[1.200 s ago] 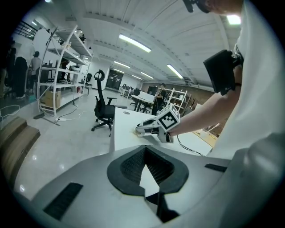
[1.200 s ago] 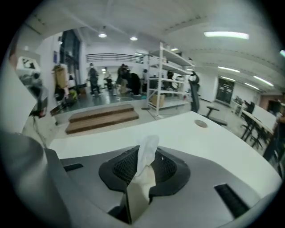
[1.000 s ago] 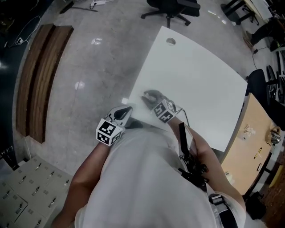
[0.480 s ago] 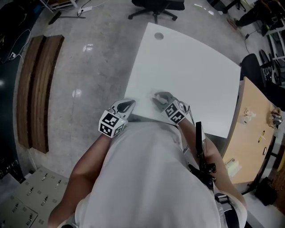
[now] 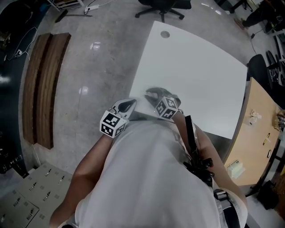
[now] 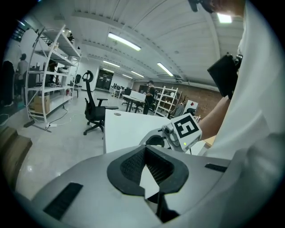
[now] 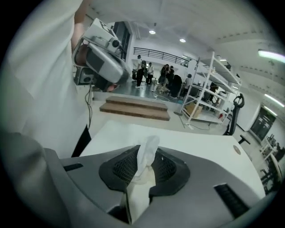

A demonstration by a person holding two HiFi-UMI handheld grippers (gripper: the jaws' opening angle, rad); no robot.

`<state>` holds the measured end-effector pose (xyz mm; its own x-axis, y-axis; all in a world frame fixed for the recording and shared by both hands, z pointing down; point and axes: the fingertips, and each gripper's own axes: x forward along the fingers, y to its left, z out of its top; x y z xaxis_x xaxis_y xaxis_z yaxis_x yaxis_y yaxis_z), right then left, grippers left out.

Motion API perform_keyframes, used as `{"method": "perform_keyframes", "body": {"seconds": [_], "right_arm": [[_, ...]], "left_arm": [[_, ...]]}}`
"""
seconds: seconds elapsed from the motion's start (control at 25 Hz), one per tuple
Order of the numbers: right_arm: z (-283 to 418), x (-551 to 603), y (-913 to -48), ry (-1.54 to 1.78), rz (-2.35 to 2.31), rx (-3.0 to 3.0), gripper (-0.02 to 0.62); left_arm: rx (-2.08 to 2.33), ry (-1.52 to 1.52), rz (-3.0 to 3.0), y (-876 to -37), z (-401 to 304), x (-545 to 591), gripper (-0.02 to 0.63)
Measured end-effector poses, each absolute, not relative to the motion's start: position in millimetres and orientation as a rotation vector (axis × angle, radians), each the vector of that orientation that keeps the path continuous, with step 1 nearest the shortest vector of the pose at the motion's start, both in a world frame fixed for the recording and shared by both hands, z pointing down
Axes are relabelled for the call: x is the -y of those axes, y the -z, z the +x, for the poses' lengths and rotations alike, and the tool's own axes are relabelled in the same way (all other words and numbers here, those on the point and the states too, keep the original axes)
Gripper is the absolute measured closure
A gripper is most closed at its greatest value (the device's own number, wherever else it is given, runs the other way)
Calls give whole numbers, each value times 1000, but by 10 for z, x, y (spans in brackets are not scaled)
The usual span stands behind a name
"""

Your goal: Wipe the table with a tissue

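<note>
- The right gripper's (image 7: 143, 156) jaws were closed partway on a white tissue (image 7: 141, 171), which was pinched between the pads, with a crumpled end poking out past the tips.
- The left gripper's (image 6: 145, 151) jaws met at the tips and had nothing between them; only a sliver of white tabletop showed through the gap behind the tips.
- In the head view the right gripper (image 5: 154, 95) was over the white table (image 5: 196, 75), close to its near edge and left corner. Whether the tissue touched the surface could not be told.
- The left gripper (image 5: 126, 107) sat just beside it at the table's near left corner, its tips at the edge.
- The person's white-sleeved torso filled the lower part of the head view.
- A black office chair (image 5: 162, 6) stood beyond the far end of the table, and wooden boards (image 5: 42, 84) lay on the grey floor well to the left.
</note>
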<state>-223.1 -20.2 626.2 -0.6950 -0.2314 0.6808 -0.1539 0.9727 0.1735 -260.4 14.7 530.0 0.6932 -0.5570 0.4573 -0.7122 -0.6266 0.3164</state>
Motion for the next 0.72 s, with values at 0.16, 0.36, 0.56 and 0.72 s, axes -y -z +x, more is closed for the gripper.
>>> {"method": "perform_keyframes", "body": {"seconds": [0.16,0.36,0.56,0.72], "right_arm": [[-1640,630,-6272,17,542,2276,518],[-896,911,-6220,-345,998,2168,518],[-550,778,-5994,-466,1194,2225,518],[-211,609,-5846,-562,1318,2245,518]], "left_arm": [[965,-425,2432,-5311,-2595,-111,603],[914,-405,2462,-5316,-2515,-69,603],[834,-414,2489,-5347,-2425,-42,603],[759,-420,2534,-5347,-2189,29,603]]}}
